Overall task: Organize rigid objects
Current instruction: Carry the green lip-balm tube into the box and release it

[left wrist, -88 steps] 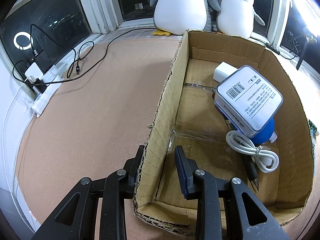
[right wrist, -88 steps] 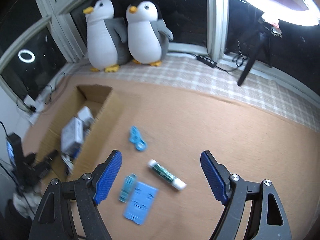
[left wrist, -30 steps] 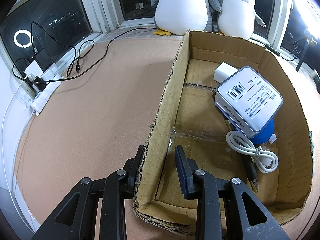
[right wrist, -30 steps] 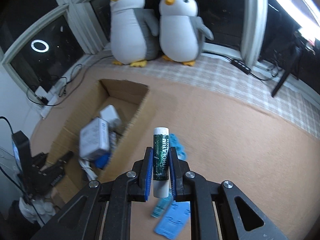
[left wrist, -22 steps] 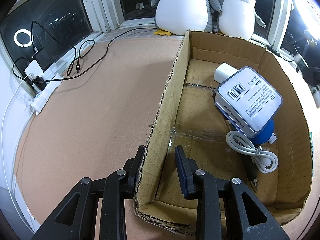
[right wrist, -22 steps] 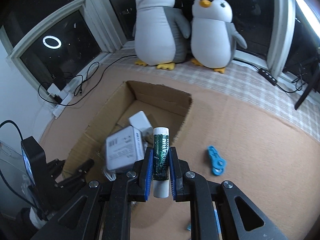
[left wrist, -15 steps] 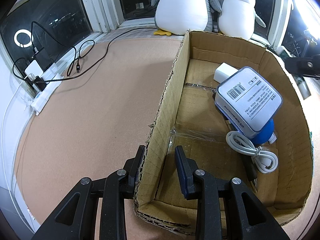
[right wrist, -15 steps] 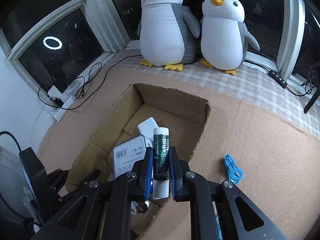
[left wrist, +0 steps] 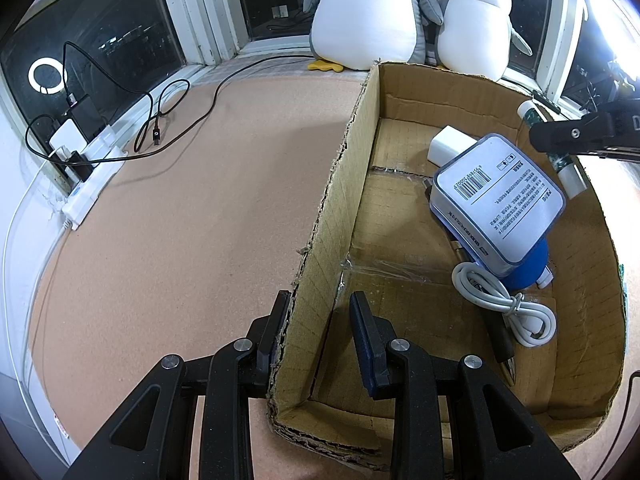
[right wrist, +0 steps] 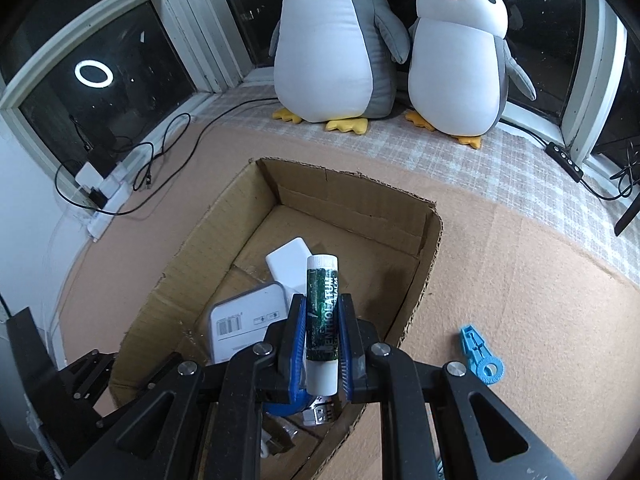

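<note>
My right gripper [right wrist: 320, 312] is shut on a green-and-white lip balm tube [right wrist: 321, 320] and holds it above the open cardboard box [right wrist: 430, 240]. The tube [left wrist: 568, 176] and right gripper also show at the right edge of the left wrist view. My left gripper [left wrist: 316, 320] straddles the box's left wall [left wrist: 332, 208], one finger on each side, steadying it. Inside the box lie a white barcoded case [left wrist: 500, 200] on a blue object [left wrist: 524, 264], a white charger [left wrist: 448, 146] and a coiled white cable [left wrist: 508, 304].
Two plush penguins [right wrist: 332, 40] stand at the back by the window. A blue plastic tool [right wrist: 478, 356] lies on the brown mat right of the box. A power strip with cables [left wrist: 92, 148] sits at the far left.
My right gripper has carried the lip balm tube left and forward, from beside the box to above its inside. The left gripper and box have not moved.
</note>
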### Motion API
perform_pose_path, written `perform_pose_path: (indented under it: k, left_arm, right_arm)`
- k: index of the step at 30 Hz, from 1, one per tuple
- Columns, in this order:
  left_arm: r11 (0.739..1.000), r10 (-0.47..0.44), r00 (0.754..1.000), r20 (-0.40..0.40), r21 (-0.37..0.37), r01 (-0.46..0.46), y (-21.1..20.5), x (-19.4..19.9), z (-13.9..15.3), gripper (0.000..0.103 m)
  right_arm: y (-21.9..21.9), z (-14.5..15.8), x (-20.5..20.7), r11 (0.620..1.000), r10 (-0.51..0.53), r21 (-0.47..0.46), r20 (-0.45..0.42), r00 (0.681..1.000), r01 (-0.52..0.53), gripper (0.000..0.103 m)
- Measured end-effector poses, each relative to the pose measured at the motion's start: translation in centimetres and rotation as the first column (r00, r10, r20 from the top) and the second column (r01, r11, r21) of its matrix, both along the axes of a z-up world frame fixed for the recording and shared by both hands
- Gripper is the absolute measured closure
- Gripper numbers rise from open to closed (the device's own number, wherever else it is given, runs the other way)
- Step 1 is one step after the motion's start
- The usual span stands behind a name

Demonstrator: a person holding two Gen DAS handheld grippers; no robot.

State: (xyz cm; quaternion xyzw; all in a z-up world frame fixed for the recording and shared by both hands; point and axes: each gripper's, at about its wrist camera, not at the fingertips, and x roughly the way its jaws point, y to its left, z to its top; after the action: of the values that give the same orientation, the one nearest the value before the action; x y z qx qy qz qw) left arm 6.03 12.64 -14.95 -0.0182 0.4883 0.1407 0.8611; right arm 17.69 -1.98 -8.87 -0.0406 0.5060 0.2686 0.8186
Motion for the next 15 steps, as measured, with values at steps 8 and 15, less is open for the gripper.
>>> perform_pose_path:
  k: [8,15]
  left_arm:
    - [1.0,0.001,1.0,0.0,-0.001,-0.001,-0.06,0.02,0.0,0.071]
    - [1.0,0.001,1.0,0.0,-0.002,-0.001,-0.04,0.01,0.0,0.071]
  right_arm:
    - [0.51,-0.28,0.06,1.0,0.018,-0.007,-0.002,1.0,-0.018,0.089]
    - [0.43,0.45,-0.14,1.0,0.013,-0.004,0.029,0.999,-0.012,0.059]
